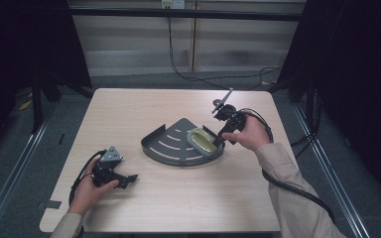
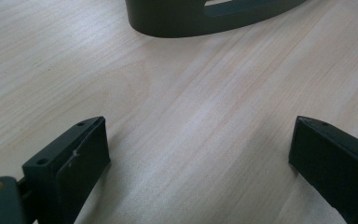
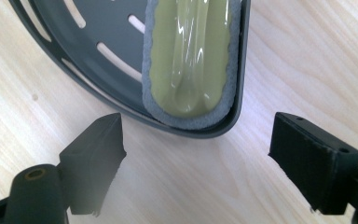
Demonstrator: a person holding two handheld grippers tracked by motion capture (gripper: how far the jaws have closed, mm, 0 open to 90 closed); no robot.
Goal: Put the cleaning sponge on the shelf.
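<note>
Right gripper view: sponge (image 3: 190, 56), olive face with grey foam edge under glossy wrap, lying in tray (image 3: 74, 42) corner just ahead of right gripper (image 3: 198, 154), jaws wide and empty; risk: closing low would catch the tray rim and drag it across the surface (image 3: 307, 56).

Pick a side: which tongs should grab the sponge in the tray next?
Right. The right tongs are open at the tray corner holding the sponge; the left tongs sit apart on bare table.

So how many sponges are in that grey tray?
1: the sponge lies at the right end of the tray, just beyond the open right gripper. None looks hidden.
</note>
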